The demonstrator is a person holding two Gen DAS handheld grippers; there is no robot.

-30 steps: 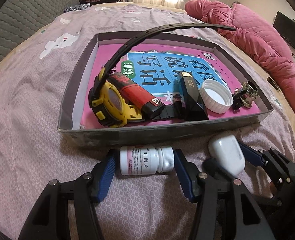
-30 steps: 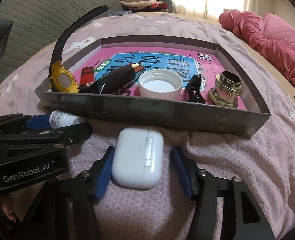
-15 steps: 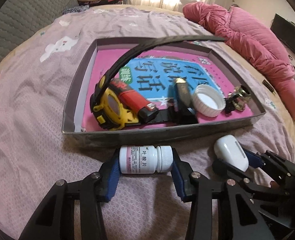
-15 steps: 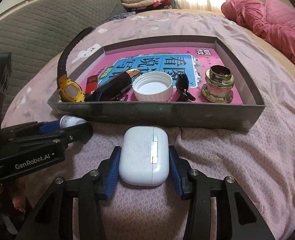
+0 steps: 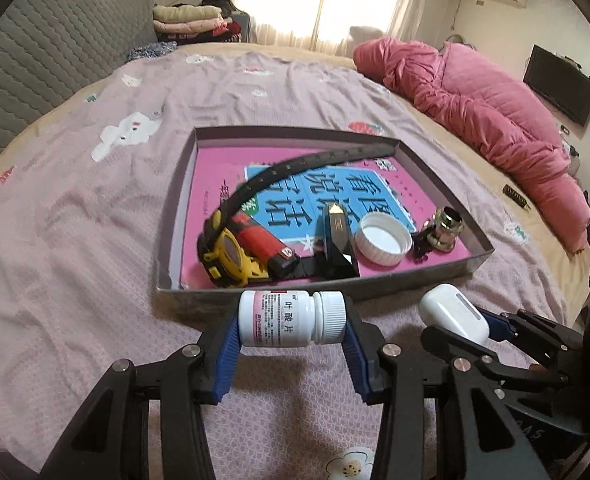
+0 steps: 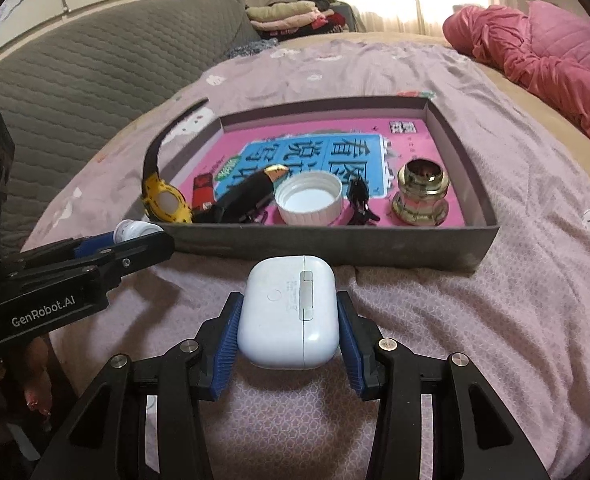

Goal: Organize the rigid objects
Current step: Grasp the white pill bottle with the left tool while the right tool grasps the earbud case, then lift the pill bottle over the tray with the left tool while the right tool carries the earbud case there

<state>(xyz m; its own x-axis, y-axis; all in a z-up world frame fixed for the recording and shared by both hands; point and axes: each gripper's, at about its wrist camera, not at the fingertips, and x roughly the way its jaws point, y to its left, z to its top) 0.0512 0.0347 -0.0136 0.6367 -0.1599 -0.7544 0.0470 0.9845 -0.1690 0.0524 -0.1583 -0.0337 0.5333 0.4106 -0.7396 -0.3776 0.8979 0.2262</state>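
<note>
My left gripper [image 5: 291, 320] is shut on a white pill bottle [image 5: 291, 318], held sideways just above the bedspread in front of the grey tray [image 5: 191, 300]. My right gripper [image 6: 288, 316] is shut on a white earbud case [image 6: 289, 316], also lifted, near the tray's front wall [image 6: 395, 252]. Each gripper shows in the other's view: the earbud case [image 5: 453, 316] to the right, the bottle [image 6: 135, 229] to the left. In the tray, on a pink book [image 5: 215, 168], lie a yellow watch [image 5: 231, 256], a red lighter [image 5: 263, 244], a black case [image 5: 337, 240], a white cap [image 5: 383, 242] and a brass fitting [image 5: 445, 230].
Everything rests on a bed with a mauve patterned spread [image 5: 75, 220]. A pink quilt [image 5: 475, 100] is bunched at the far right, a grey quilted headboard [image 5: 35, 60] runs along the left, and folded clothes [image 5: 191, 20] sit at the back. A person's hand [image 6: 35, 396] holds the left gripper.
Both grippers closed onto their objects, the left on the pill bottle and the right on the earbud case, and then rose with them off the bedspread.
</note>
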